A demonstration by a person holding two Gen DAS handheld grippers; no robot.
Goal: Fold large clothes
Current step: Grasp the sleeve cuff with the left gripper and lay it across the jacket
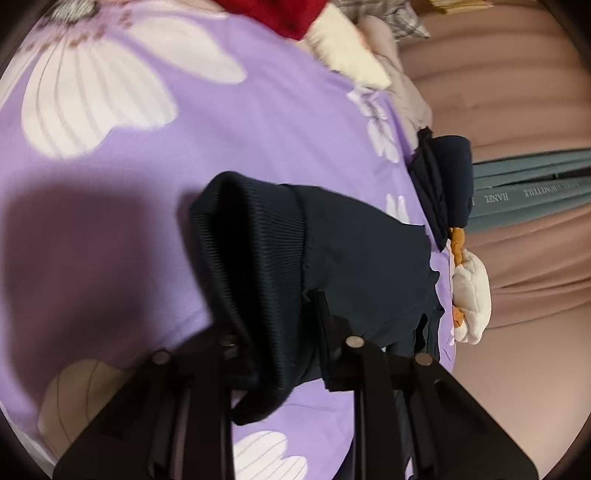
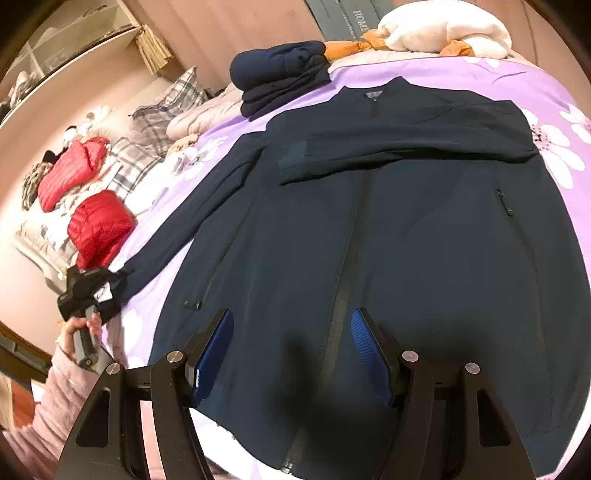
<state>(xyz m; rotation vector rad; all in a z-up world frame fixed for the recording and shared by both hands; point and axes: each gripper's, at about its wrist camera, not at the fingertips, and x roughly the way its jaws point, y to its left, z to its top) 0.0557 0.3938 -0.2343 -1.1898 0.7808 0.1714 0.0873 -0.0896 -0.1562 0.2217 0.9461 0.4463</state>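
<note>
A dark navy zip jacket (image 2: 369, 229) lies front up on the purple flowered bedsheet (image 2: 480, 79). One sleeve is folded across its chest, and the other sleeve (image 2: 192, 221) stretches out to the left. In the left wrist view my left gripper (image 1: 277, 332) is shut on that sleeve's ribbed cuff (image 1: 240, 240), which stands up between the fingers. In the right wrist view the left gripper (image 2: 99, 282) shows at the sleeve end, held by a hand. My right gripper (image 2: 291, 350) hangs open over the jacket's lower front beside the zip, with nothing between its blue pads (image 2: 218, 354).
A folded navy pile (image 2: 280, 81) sits at the far edge of the bed beside a white and orange plush toy (image 2: 443, 29). Red puffer garments (image 2: 99, 225) and plaid bedding (image 2: 147, 122) lie to the left. A pink-sleeved arm (image 2: 62, 387) is at the lower left.
</note>
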